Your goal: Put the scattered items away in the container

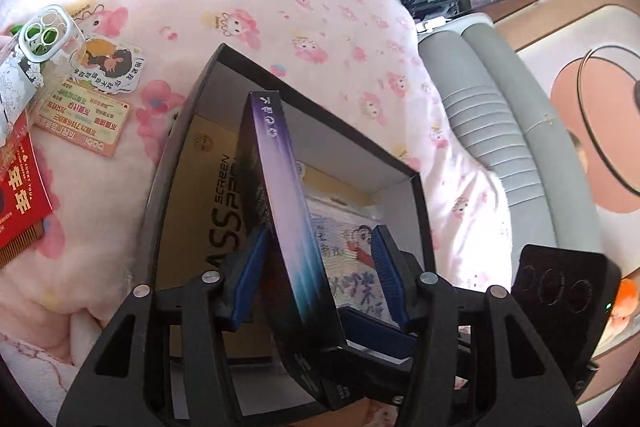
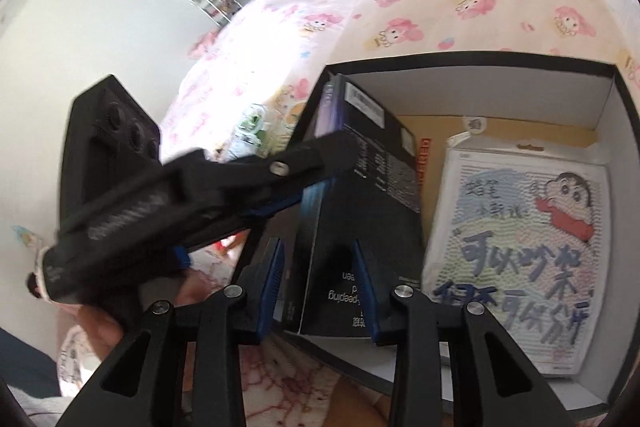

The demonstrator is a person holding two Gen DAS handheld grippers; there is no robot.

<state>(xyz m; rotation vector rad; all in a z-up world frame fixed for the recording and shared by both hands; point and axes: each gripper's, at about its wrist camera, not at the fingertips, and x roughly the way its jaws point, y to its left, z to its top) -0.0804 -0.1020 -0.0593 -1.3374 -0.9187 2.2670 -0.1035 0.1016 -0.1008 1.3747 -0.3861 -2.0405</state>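
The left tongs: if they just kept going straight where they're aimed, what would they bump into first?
The purple-edged box already stands on edge between the left tongs. Past it, they would probably meet the cartoon-print packet lying in the black container, though depth is unclear.

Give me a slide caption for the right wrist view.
Right gripper grips upright dark purple box inside black cardboard container.
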